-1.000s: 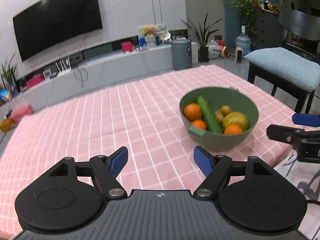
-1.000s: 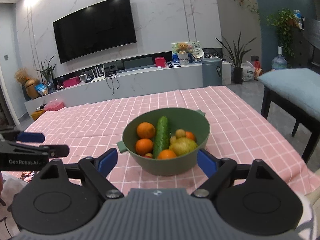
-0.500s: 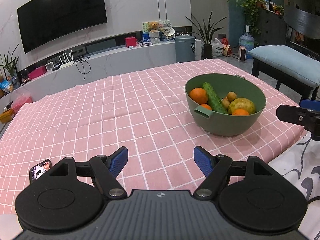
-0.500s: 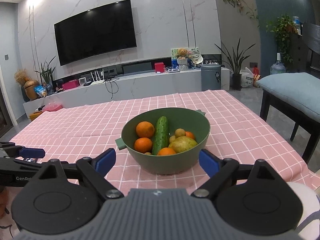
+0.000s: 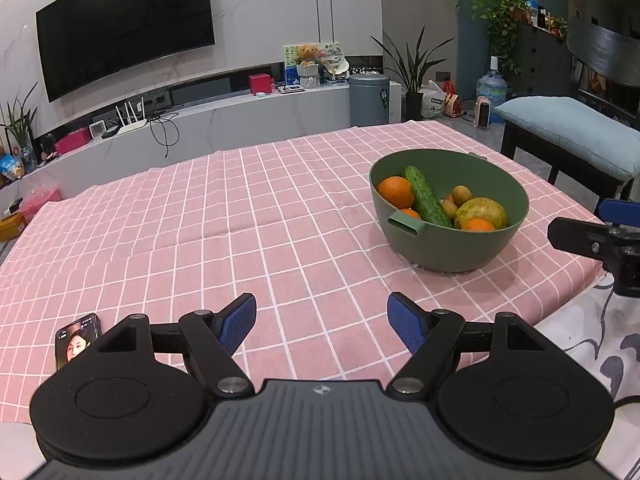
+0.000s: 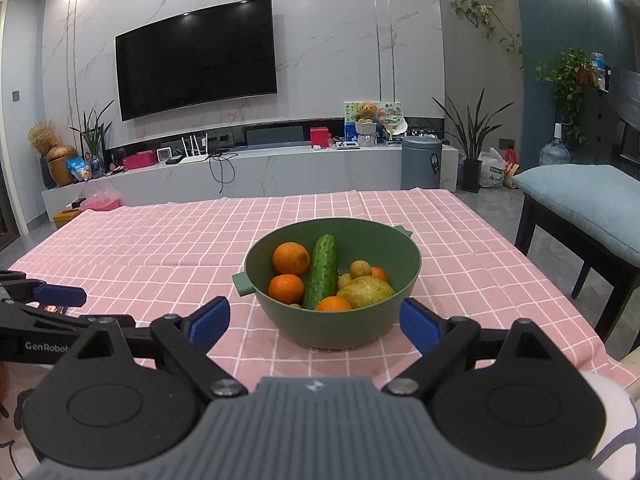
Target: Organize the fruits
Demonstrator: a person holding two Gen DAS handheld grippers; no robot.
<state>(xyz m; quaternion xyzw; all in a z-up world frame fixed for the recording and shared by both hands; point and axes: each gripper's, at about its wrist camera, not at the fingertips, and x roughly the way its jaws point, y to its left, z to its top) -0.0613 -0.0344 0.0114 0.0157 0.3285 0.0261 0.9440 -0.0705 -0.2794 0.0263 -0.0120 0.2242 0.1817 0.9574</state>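
A green bowl (image 6: 396, 252) (image 5: 516, 200) stands on the pink checked tablecloth (image 5: 240, 220). It holds a cucumber (image 6: 321, 272) (image 5: 426, 196), several oranges (image 6: 291, 258), a yellow-green mango (image 6: 366, 292) (image 5: 482, 212) and small brown fruits (image 6: 360, 269). My right gripper (image 6: 314, 320) is open and empty, just in front of the bowl. My left gripper (image 5: 322, 320) is open and empty over the cloth, left of the bowl. The right gripper shows at the right edge of the left wrist view (image 5: 592, 236).
A phone (image 5: 76, 340) with a lit screen lies on the cloth near the front left edge. A bench with a blue cushion (image 6: 580, 196) stands to the right of the table. A TV console (image 6: 240, 172) is beyond the far edge.
Both grippers have pulled back and risen slightly, so more of the table shows. The phone has come into the left wrist view. The bowl and fruits have not moved.
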